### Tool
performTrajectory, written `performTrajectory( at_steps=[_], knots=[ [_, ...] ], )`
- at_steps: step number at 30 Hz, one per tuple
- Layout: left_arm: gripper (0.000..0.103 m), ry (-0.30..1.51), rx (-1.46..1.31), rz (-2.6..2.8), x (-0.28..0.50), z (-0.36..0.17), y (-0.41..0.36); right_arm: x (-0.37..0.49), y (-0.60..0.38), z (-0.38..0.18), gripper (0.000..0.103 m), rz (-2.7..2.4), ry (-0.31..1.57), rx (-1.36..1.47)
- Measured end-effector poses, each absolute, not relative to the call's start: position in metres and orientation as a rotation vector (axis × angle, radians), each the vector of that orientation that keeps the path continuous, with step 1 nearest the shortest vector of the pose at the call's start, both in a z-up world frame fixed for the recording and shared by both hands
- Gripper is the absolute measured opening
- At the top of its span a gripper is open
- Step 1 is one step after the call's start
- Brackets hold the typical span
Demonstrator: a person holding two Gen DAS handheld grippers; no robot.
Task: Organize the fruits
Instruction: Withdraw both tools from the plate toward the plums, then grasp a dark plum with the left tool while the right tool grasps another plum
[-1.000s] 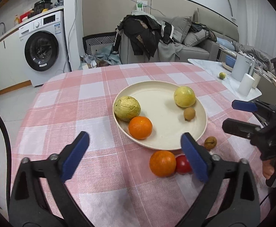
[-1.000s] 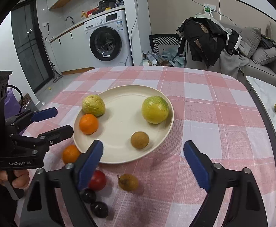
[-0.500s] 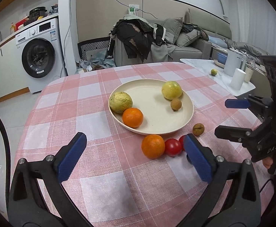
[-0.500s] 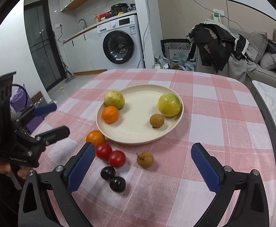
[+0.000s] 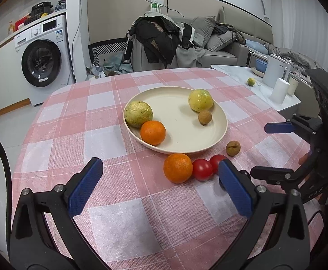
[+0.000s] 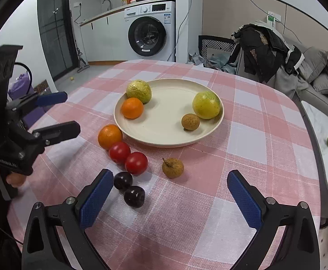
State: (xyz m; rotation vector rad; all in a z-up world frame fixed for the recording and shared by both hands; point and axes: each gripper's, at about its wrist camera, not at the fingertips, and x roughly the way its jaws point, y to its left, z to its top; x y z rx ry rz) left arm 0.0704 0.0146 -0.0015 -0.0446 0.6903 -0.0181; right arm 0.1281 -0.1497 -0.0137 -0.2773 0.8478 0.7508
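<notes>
Both grippers, left (image 5: 157, 187) and right (image 6: 169, 195), jaws wide, empty; tomatoes (image 6: 136, 163) likely soft, smooth, easily bruised: grip lightly across middle; plums (image 6: 134, 196) small, may roll.

Black plastic left gripper (image 5: 157, 185) showing ribbed blue pads and silver screws on its skeletal finger arms. Matching black right gripper (image 6: 170, 196), same blue pads, white lettering printed along the handle body.
</notes>
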Motion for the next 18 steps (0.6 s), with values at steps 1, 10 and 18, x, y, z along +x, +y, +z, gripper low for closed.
performTrajectory(
  at_steps=[1, 10, 18],
  knots=[
    [0.102, 0.692, -0.045, -0.019, 0.071, -0.003, 0.014, 0.129, -0.149, -0.015, 0.103, 0.752, 0.855, -0.281],
    [0.102, 0.745, -0.020, -0.042, 0.078, -0.013, 0.004, 0.130, -0.144, -0.029, 0.103, 0.755, 0.906, -0.317],
    [0.102, 0.788, -0.005, -0.097, 0.080, -0.020, -0.008, 0.126, -0.137, -0.041, 0.103, 0.797, 0.957, -0.340]
  ],
)
